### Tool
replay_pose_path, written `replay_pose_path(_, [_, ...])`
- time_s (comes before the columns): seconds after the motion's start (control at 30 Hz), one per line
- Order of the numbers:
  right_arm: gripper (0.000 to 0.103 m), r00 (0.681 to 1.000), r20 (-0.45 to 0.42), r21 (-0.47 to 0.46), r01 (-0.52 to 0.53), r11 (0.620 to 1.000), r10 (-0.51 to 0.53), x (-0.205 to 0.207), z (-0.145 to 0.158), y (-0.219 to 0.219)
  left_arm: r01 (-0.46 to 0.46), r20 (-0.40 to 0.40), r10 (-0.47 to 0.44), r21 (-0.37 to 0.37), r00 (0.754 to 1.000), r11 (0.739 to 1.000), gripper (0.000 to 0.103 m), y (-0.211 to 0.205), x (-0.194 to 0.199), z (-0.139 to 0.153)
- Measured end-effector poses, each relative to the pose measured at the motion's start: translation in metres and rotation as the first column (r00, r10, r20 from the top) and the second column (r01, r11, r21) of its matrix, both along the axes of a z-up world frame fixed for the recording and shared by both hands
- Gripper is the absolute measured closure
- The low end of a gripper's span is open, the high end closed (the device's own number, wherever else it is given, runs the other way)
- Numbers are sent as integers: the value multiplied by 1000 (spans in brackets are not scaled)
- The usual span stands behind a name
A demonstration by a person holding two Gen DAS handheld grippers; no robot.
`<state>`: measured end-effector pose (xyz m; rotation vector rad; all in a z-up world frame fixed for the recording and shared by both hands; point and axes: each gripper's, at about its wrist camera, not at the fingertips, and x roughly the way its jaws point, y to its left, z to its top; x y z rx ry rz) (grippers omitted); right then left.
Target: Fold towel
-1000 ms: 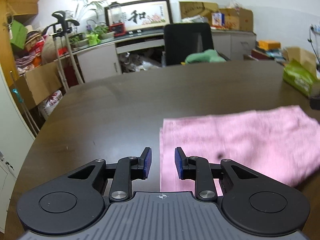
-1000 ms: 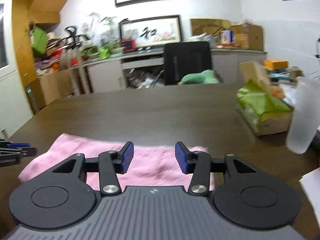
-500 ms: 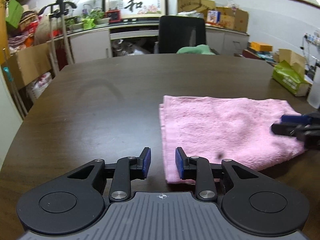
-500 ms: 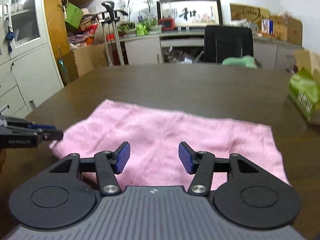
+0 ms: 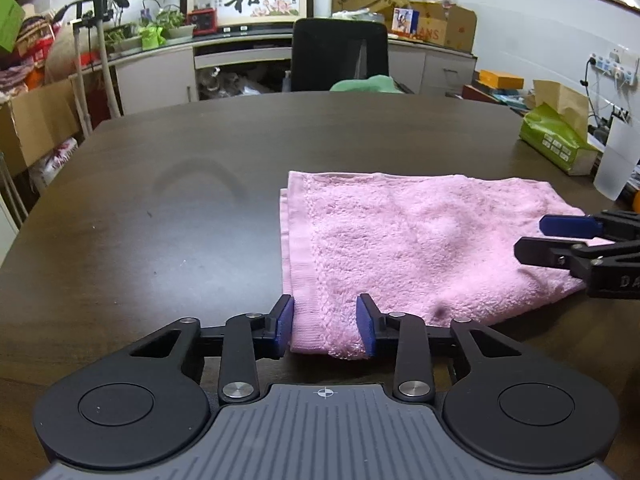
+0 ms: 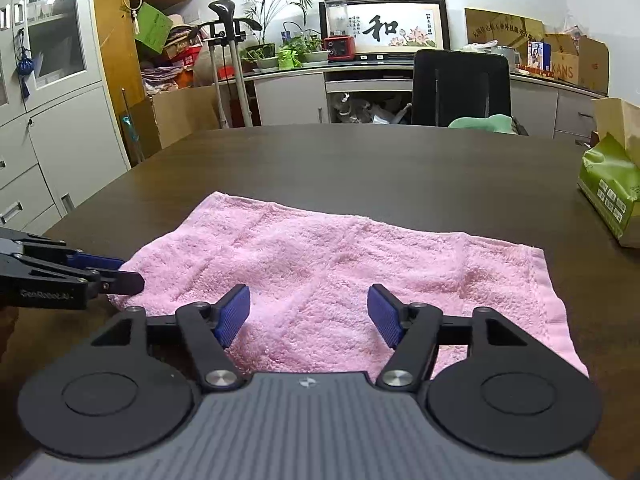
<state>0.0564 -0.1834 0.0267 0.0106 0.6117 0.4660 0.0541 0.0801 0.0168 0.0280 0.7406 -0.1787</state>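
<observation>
A pink towel [image 5: 416, 248] lies flat on the dark wooden table [image 5: 168, 200], folded over once so that two layered edges show along its left side. The left tongs [image 5: 326, 330] sit at the near left corner of the towel, with that corner between the two blue pads; the jaws are closing, a narrow gap apart, and whether the pads already press the cloth cannot be told from here. The right tongs [image 6: 308, 316] hover over the near edge of the towel towards its right end, jaws opening and standing wide, with the cloth lying beneath them and nothing pinched. In the left view the right tongs reach in from the right edge, over the towel's near right corner. In the right view the left tongs [image 6: 120, 272] come in from the left, their tips at the towel's left corner. A green packet [image 5: 556, 146] stands on the table well beyond the right tongs, apart from the towel. A black chair [image 6: 460, 84] stands at the far side of the table, ahead of both tongs.
</observation>
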Motion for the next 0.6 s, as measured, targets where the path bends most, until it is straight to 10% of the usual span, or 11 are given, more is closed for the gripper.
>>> replay_pose_path(0.17, [36,1000,5,-13,14,1000,-14,1,-1,-1,6,5,-6,-19,1000,1000,97,3,-7,0])
replay_pose_path(0.6, [34,999,-19,-7,38,999,-38,11,-6,-8,-15,78,24,-115,997,993,101,16,-56,9])
